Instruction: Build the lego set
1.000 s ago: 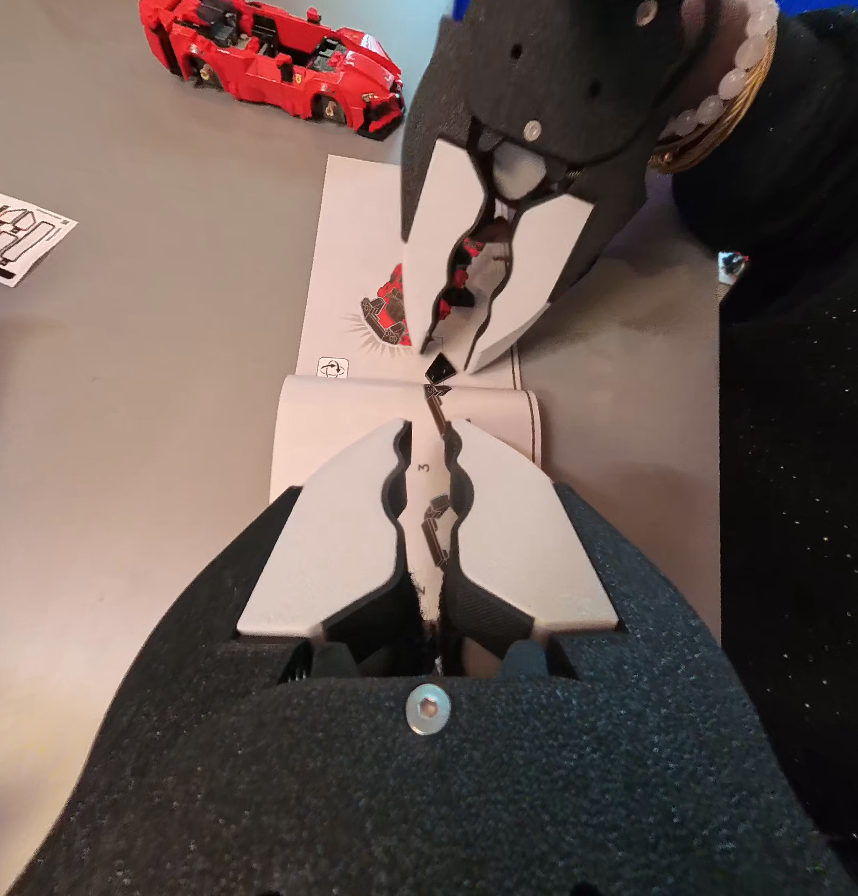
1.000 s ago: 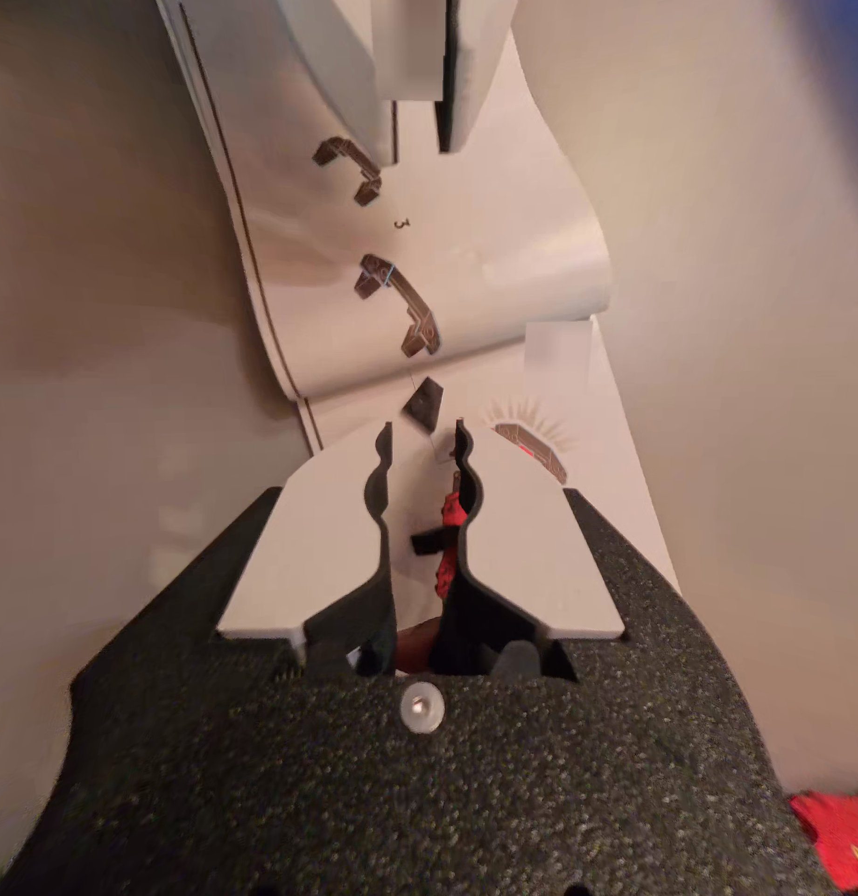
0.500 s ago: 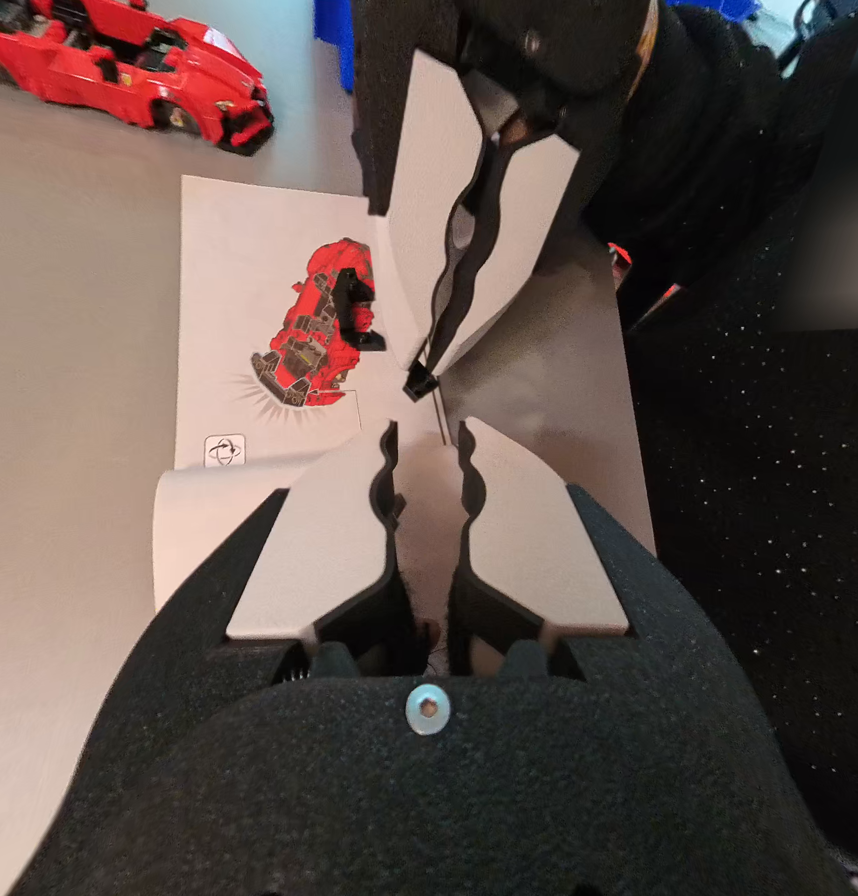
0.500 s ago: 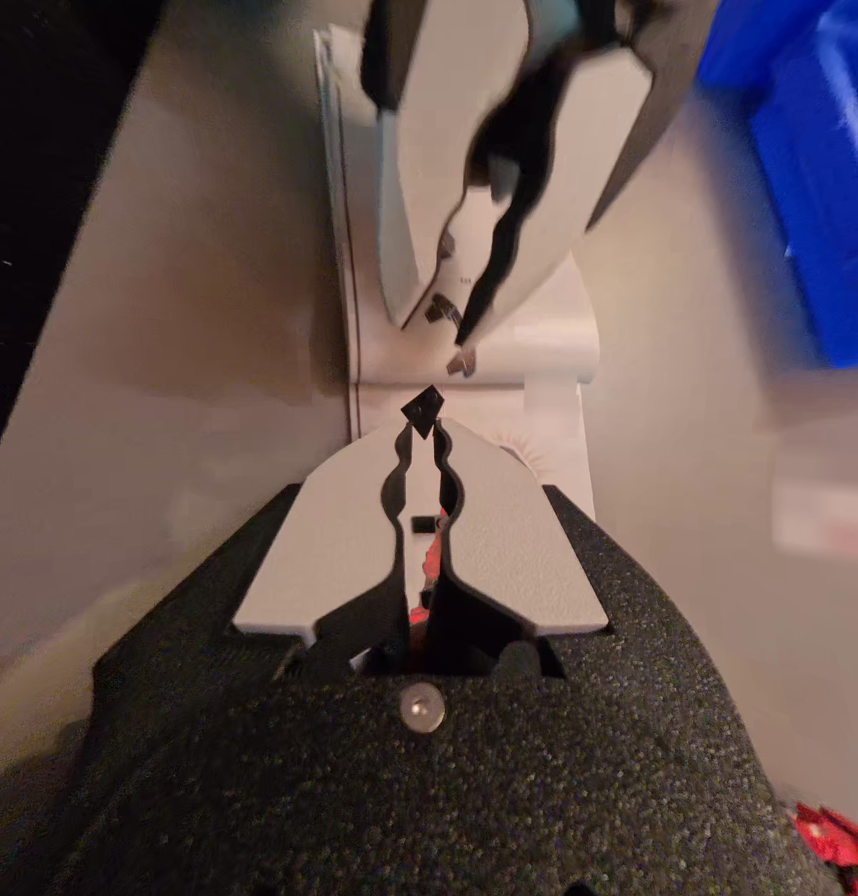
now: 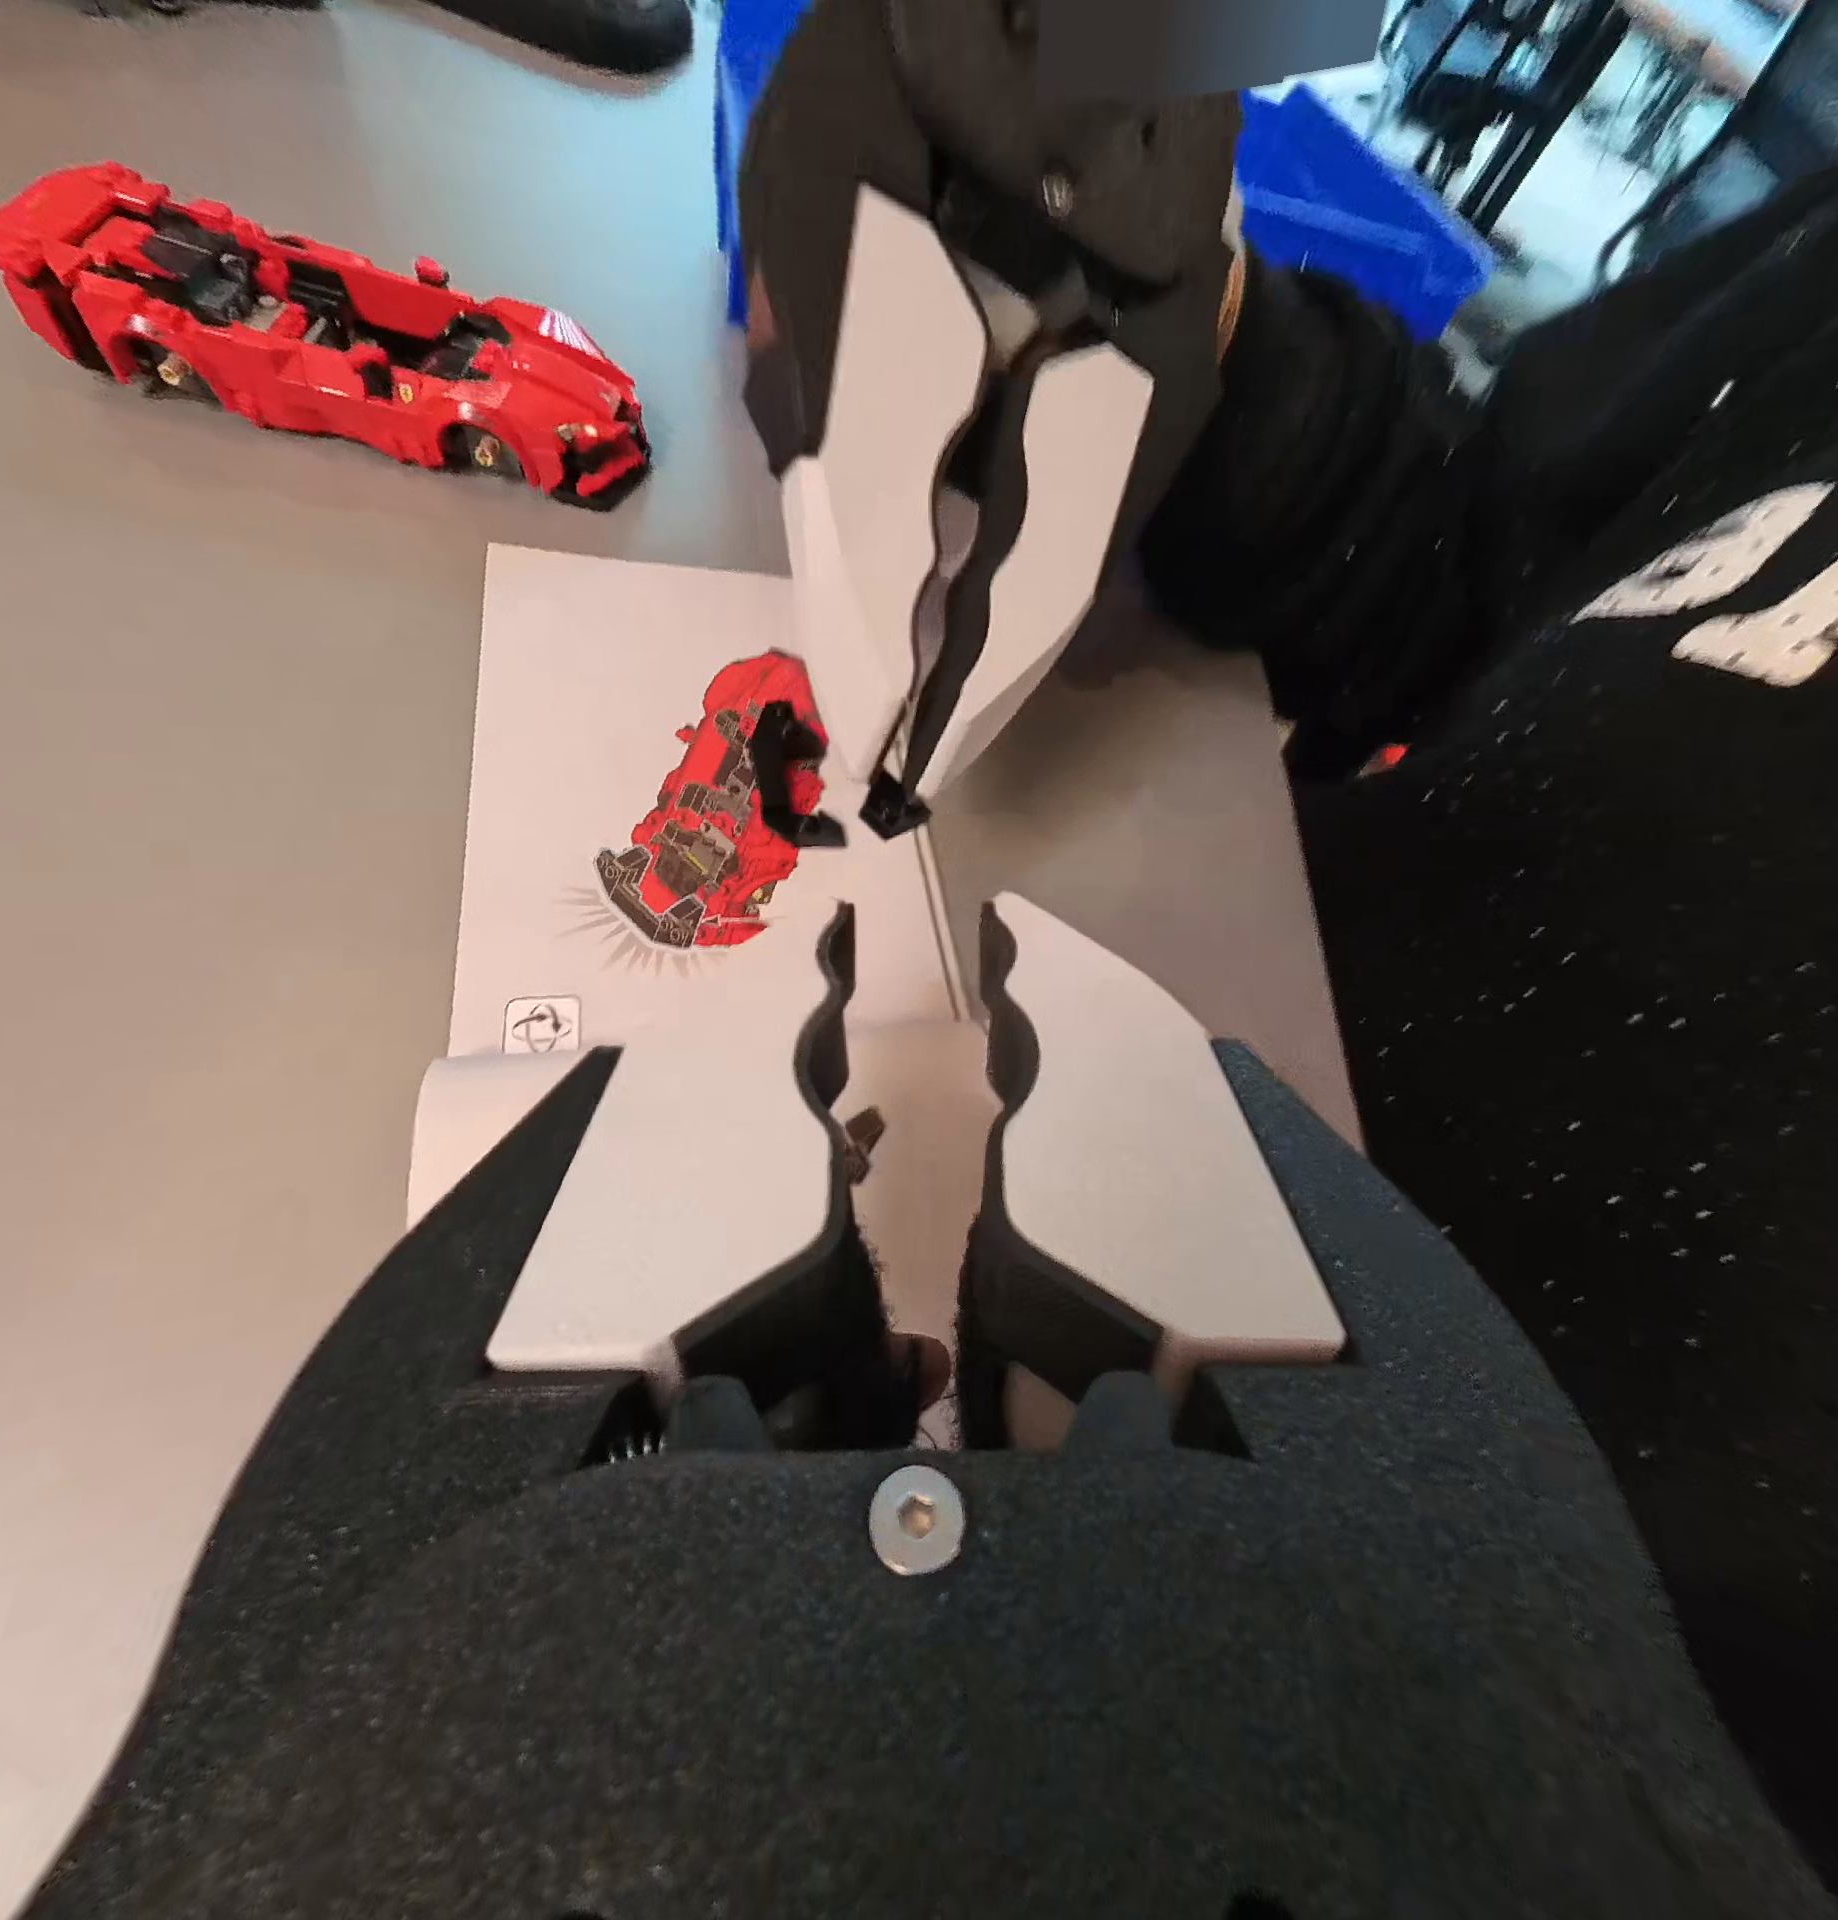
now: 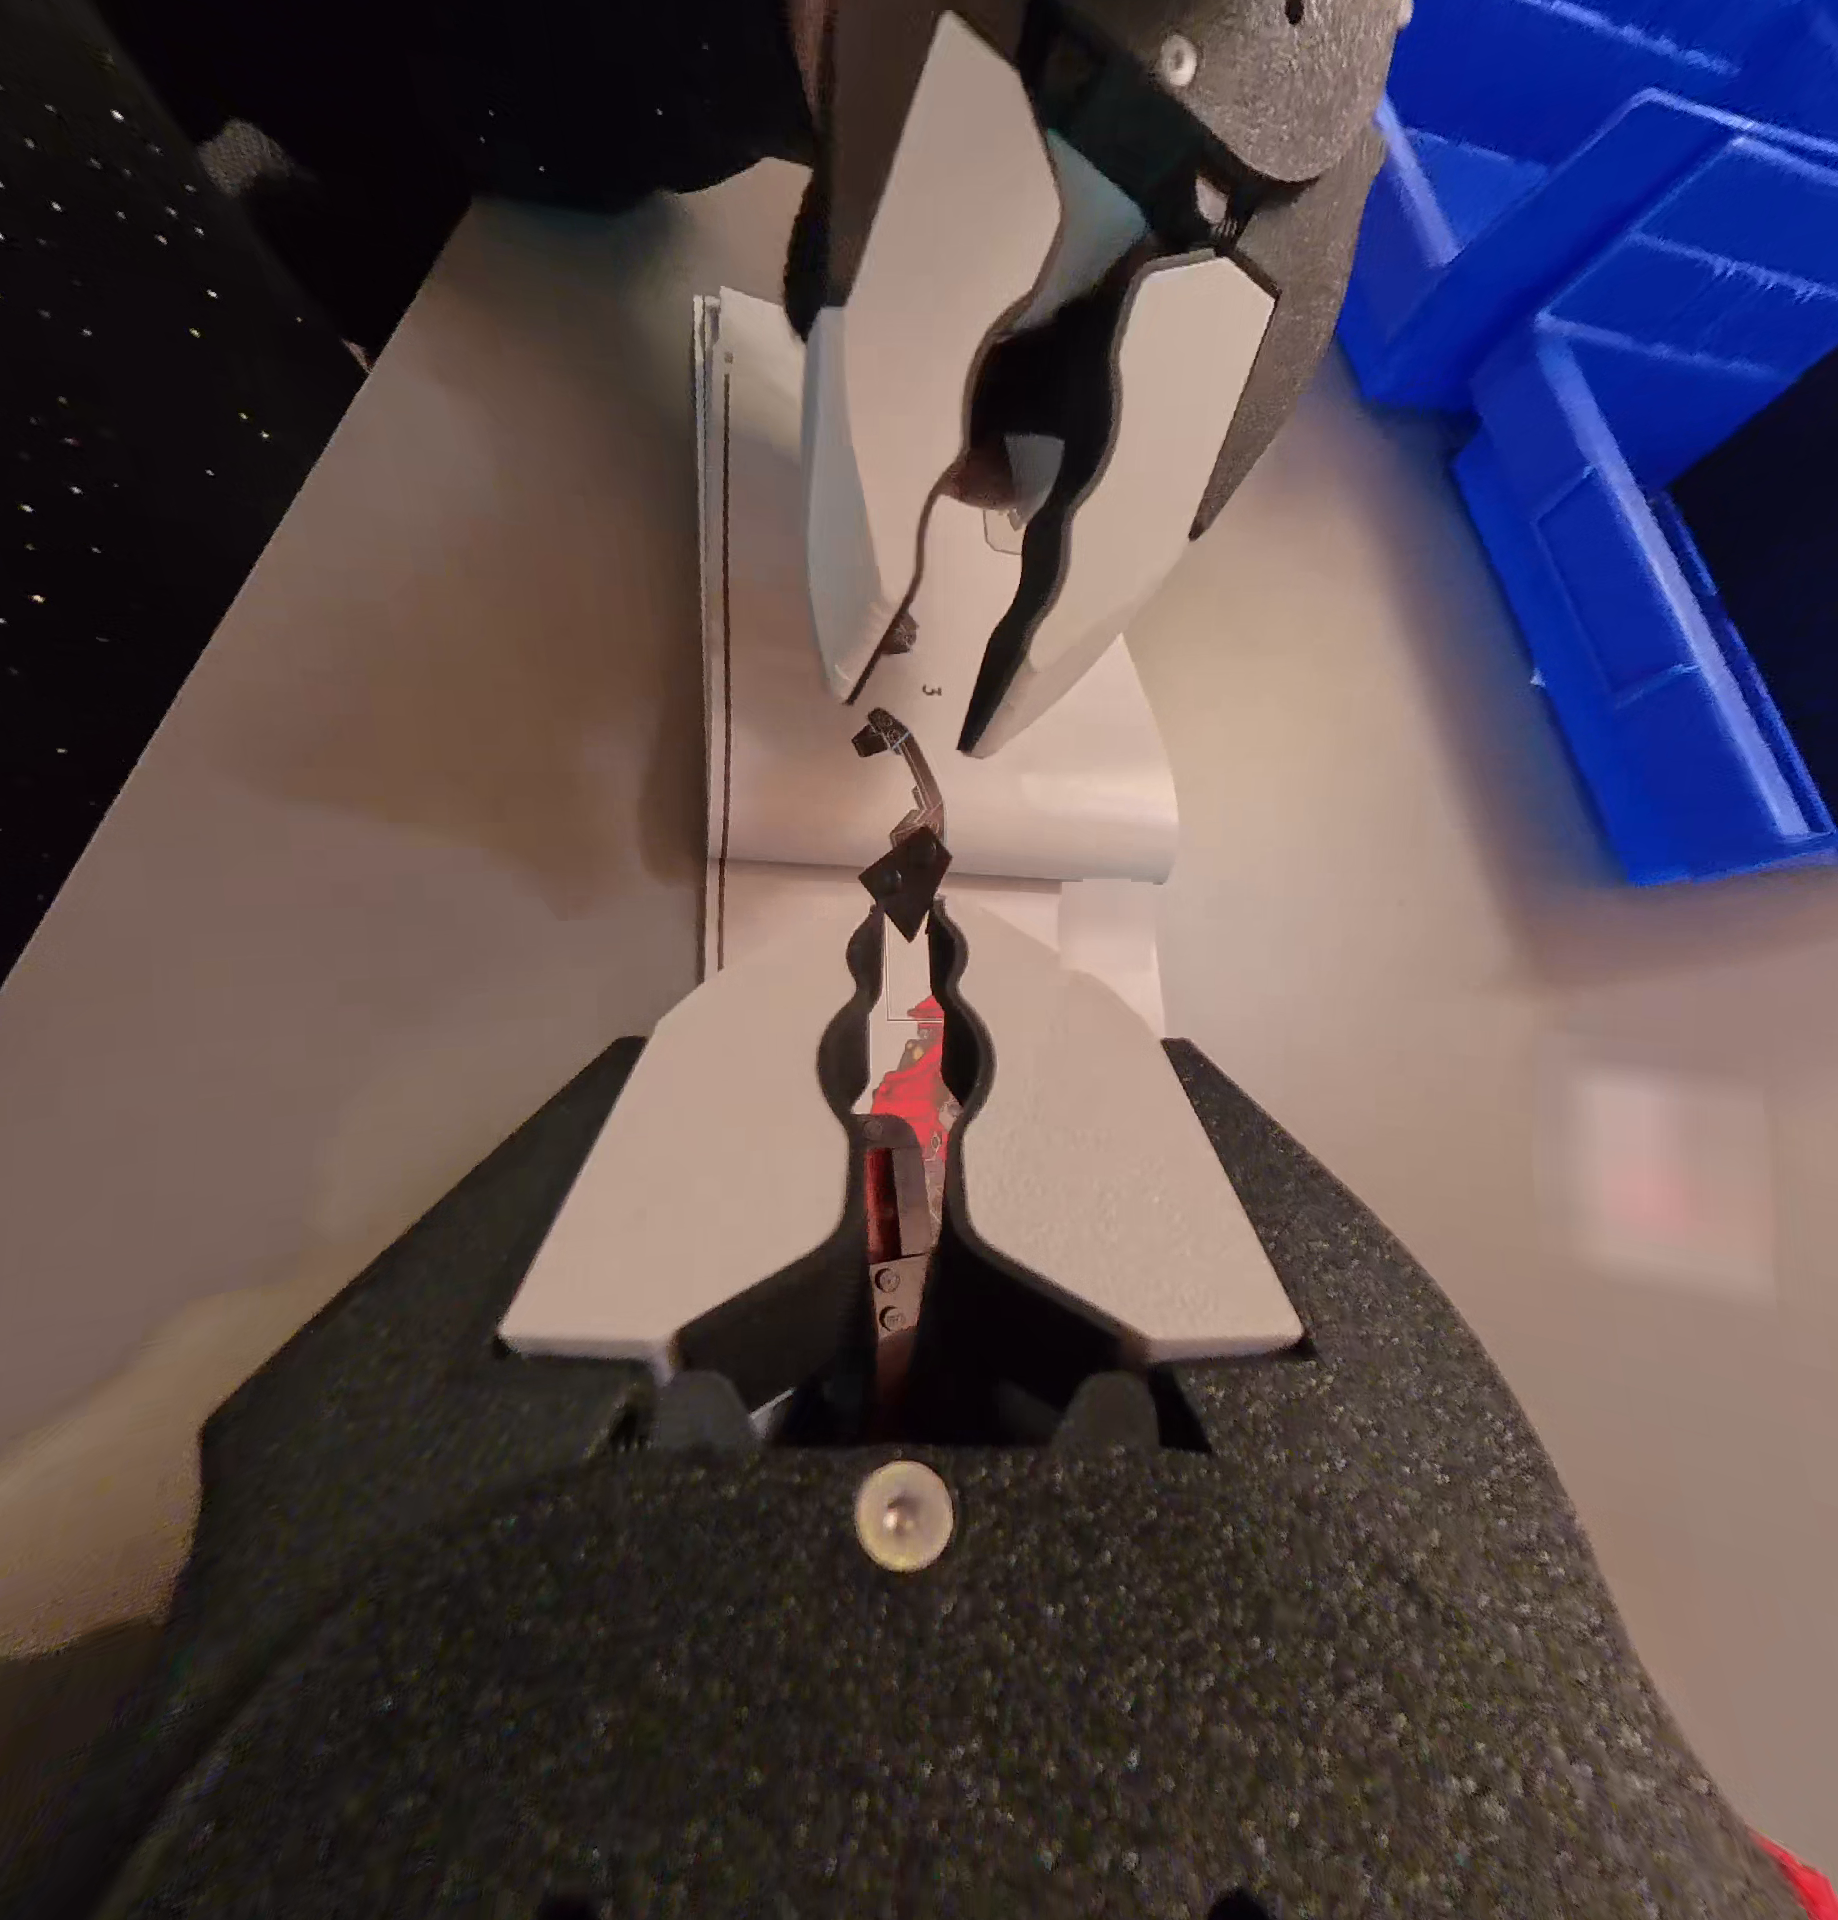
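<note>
Over an open instruction booklet (image 5: 624, 727) on a grey table (image 5: 219, 831), two hand-held grippers meet tip to tip. The right gripper (image 6: 907, 920) has its fingers drawn nearly together, pinching a small black Lego plate (image 6: 902, 881) at the very tips, clear of the paper, apparently so the piece stays free for fitting. The left gripper (image 5: 910, 914) hovers opposite with its fingers parted and nothing between them, seemingly waiting to steady or receive the piece. A black curved sub-assembly (image 5: 785, 774) lies on the booklet's printed picture of the car, just beside the held plate; laying it there likely keeps it handy and easy to check against the drawing. The partly built red Lego car (image 5: 312, 343) sits well apart at the far left of the table, not yet needed. Blue storage bins (image 6: 1642, 416) stand off to the side of the booklet. The plate looks meant for the black sub-assembly, though that cannot be confirmed.
</note>
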